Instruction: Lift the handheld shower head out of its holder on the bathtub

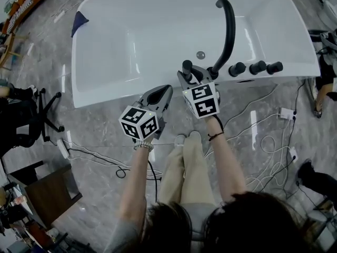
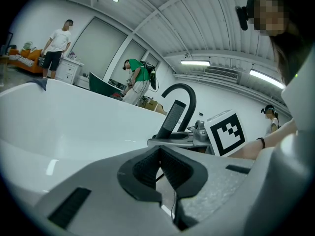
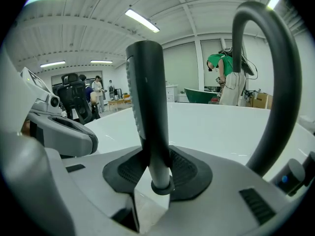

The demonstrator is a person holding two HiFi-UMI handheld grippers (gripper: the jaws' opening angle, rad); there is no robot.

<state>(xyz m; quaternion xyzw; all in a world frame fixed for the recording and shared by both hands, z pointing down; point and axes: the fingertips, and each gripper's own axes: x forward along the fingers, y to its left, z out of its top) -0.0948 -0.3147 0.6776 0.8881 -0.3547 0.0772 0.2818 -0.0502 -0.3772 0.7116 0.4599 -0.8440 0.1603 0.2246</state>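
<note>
While the white bathtub [image 1: 158, 15] and its black arched spout [image 1: 229, 30] filled the head view, we judged the handheld shower head [image 3: 146, 107], upright in its holder collar [image 3: 161, 185] on the tub deck, to be stiff, smooth, probably slippery and likely tethered by a hose; its straight lower shaft seemed the best hold. Only the right gripper view showed the right gripper [image 3: 157, 173] clamping that shaft. The left gripper view showed the left gripper [image 2: 160, 168] closed and empty.
</note>
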